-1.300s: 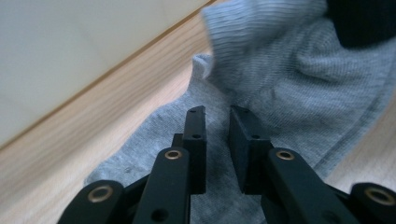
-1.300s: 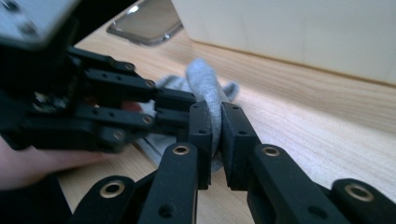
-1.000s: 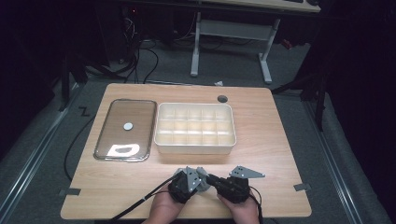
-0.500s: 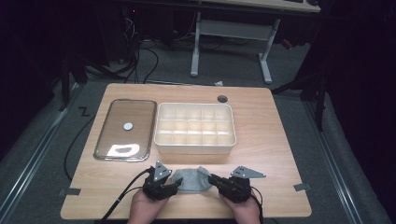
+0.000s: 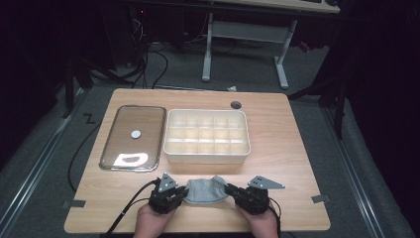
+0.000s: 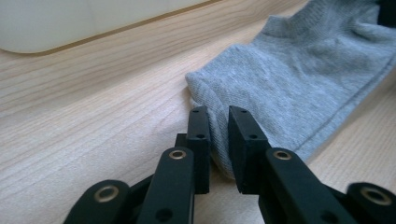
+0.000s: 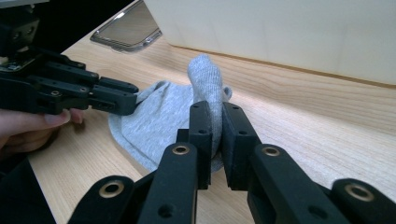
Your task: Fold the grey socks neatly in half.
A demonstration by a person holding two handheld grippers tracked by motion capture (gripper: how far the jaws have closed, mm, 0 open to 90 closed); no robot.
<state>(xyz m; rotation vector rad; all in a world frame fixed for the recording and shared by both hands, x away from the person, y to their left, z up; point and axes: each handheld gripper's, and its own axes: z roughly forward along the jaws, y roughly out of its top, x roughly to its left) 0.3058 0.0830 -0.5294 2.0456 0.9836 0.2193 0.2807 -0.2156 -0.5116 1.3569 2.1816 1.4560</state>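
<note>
On the tabletop [image 5: 297, 148], near its front edge, the left gripper [image 6: 218, 122], jaws just closing, and right gripper [image 7: 215, 122] each pinched the grey sock [image 5: 204, 189], which might slip from a thin bite.

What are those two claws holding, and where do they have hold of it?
A grey sock. The left gripper has just closed on one end's edge; the right gripper pinches the opposite end.

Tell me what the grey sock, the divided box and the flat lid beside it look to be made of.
Grey sock: soft knitted fabric, fine ribbed loops visible, matte. Divided box: likely plastic, cream, smooth, moulded compartments. Flat lid: apparently clear glossy plastic or glass, bright glare patch, tabletop showing through. Table: light wood grain, possibly laminate.
</note>
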